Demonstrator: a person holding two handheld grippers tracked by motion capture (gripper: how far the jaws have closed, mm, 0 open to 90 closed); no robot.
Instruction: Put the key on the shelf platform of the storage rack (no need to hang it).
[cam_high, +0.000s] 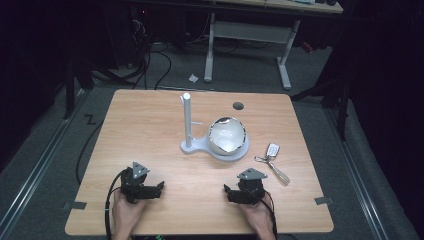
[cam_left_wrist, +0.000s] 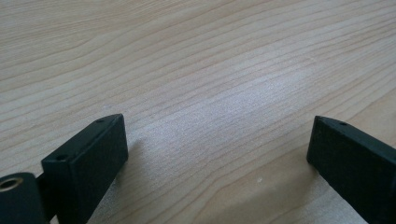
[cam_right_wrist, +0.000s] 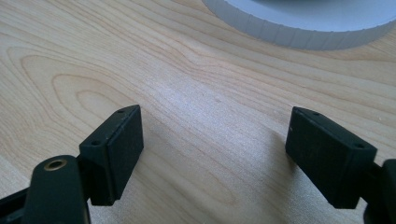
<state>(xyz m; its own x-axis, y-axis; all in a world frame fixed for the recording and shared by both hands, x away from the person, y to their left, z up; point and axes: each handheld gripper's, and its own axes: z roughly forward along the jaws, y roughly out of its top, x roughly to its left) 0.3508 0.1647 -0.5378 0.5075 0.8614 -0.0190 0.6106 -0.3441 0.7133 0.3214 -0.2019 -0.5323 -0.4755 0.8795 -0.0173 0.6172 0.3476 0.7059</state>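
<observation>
Near the table's front edge a person's hands hold both grippers low over the wood. My left gripper (cam_high: 161, 187) (cam_left_wrist: 217, 144) is open, with bare tabletop between its black jaws. My right gripper (cam_high: 226, 190) (cam_right_wrist: 215, 140) is open as well and holds nothing. Farther back at mid-table a white stand (cam_high: 190, 145) with an upright post (cam_high: 186, 117) carries a shiny bowl (cam_high: 227, 135) on its round base. In the right gripper view the base's ribbed rim (cam_right_wrist: 299, 32) shows at the top. A key bunch with a white fob (cam_high: 272, 150) and a pale handle lies right of the stand.
The wooden table (cam_high: 145, 125) has a dark round hole (cam_high: 238, 105) near its far edge. Behind the table stand a white desk frame (cam_high: 285, 65) and cables on the dark floor. Cables trail from both grippers off the front edge.
</observation>
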